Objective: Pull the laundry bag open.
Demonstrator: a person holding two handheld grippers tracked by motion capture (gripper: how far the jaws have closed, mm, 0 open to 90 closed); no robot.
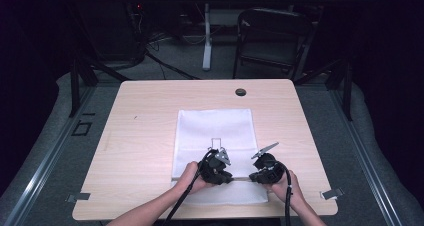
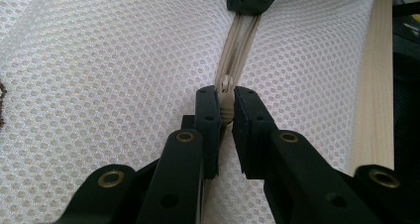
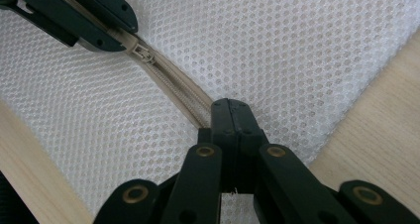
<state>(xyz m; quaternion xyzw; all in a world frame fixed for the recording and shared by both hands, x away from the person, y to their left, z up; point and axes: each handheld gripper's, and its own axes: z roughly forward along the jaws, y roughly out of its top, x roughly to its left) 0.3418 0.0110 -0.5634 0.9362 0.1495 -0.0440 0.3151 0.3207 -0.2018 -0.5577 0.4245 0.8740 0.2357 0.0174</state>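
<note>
Here the white mesh bag (image 1: 215, 136) lies flat on the pale wooden table (image 1: 135, 136), near the middle and reaching toward the person's edge. Its beige zipper (image 2: 236, 50) runs across the near end of the bag, between the two grippers. In the left gripper view the zipper's slider and pull (image 2: 226, 97) sit right between the black jaws of the left gripper (image 2: 226, 102), which stand narrow and press on the pull from both sides. In the right gripper view the same slider (image 3: 143, 53) shows at the upper left, just in front of the other tool's jaws. The right gripper (image 3: 232, 116) has its jaws drawn fully together on the zipper tape, pinching the closed band and the mesh edge at a point along the track, apart from the slider. The stretch of zipper between the two tools looks closed and a little raised off the cloth.

From the high view, the left gripper (image 1: 227, 177) and the right gripper (image 1: 254, 176) face each other, tips near but not touching, low over the bag's near end. The left hand (image 1: 192, 178) and the right hand (image 1: 285, 183) wrap the tool bodies, with forearms entering from the bottom edge and black cables trailing back. A dark round grommet (image 1: 241, 92) sits in the far part of the tabletop, beyond the bag. Past the table a dark folding chair (image 1: 270, 36) stands on the grey floor.
</note>
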